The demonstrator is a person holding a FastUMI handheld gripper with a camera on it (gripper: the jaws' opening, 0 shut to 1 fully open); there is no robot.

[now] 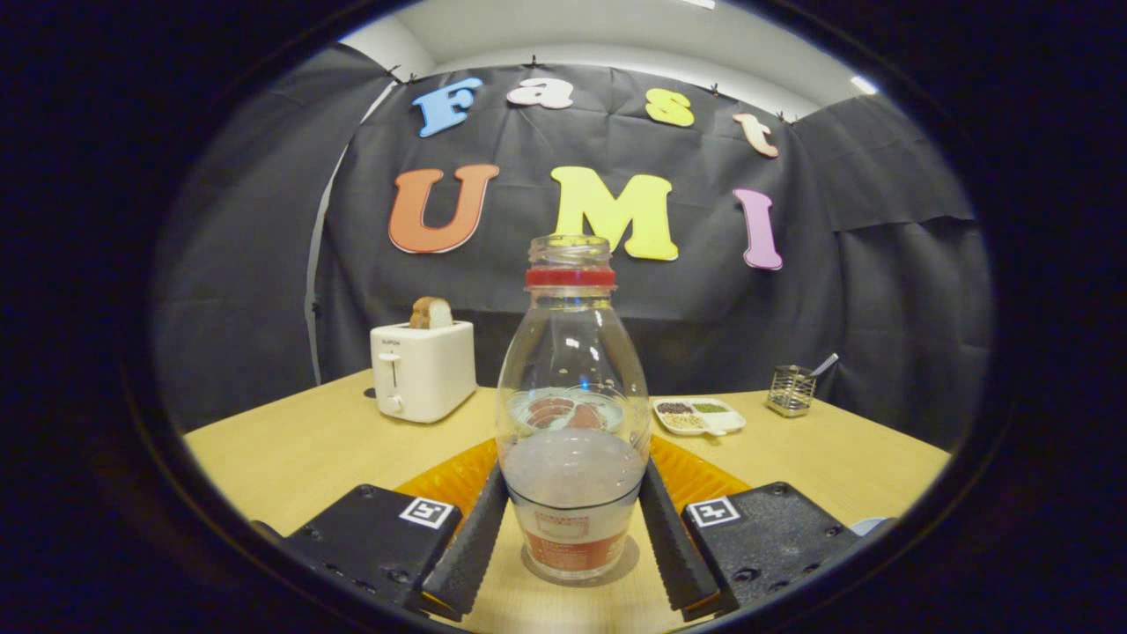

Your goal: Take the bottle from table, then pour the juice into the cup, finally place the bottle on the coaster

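Bottle [572,423] stood upright between our gripper [572,546] fingers, both pads against its sides; no slack there. Orange coaster [449,480] lay flat just behind bottle, no barrier. Beyond it we saw white toaster [423,370] with bread at far left, divided snack dish [700,416] and wire holder [790,390] at far right. Bare table [290,449] ran wide between toaster and fingers; room above bottle neck stood open.

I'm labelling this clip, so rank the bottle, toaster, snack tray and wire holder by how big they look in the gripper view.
1. Bottle, between the fingers, nearness inflates it
2. Toaster
3. Snack tray
4. Wire holder, close to the tray, so unsure
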